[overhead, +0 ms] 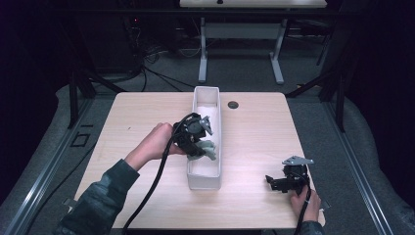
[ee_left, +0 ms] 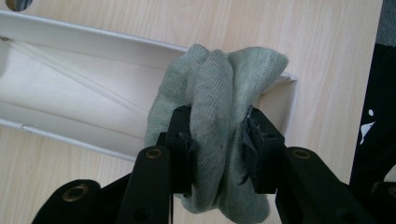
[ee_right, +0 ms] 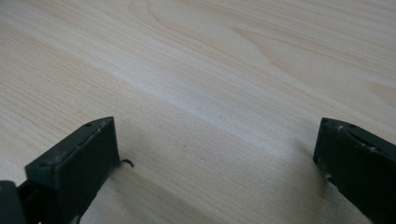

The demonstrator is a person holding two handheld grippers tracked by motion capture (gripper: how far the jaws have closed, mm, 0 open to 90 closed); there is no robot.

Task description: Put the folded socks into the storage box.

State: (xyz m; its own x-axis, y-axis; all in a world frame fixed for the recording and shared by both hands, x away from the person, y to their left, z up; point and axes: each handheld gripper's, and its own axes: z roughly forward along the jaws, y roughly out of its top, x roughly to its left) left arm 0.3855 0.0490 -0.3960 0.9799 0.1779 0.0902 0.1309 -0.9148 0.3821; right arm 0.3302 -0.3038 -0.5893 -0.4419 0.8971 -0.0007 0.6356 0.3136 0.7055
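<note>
Nearest the table's front edge, at the right: right gripper (overhead: 274,183), black with a grey three-cornered plate on top, held low over the pale wood-grain tabletop (overhead: 254,142) by a hand at its back. Jaws spread wide apart in the right gripper view, nothing but bare wood between them.

Farther in, toward the middle: left gripper (overhead: 201,149), black, cable trailing back past a camouflage-patterned sleeve (overhead: 100,196), tipped down over the near half of a long, narrow white open-topped bin (overhead: 217,105). Jaws clamped from both sides on a bunched, pale grey-green knitted cloth (ee_left: 212,116), the fabric squeezed into a thick fold between the pads and spilling out above and below them. Cloth hanging at the bin's near end, over its white lining, just beside the end wall; contact with the bin's floor impossible to tell.

Beyond, past the bin's far end: small round dark grommet (overhead: 233,105) set in the tabletop.
</note>
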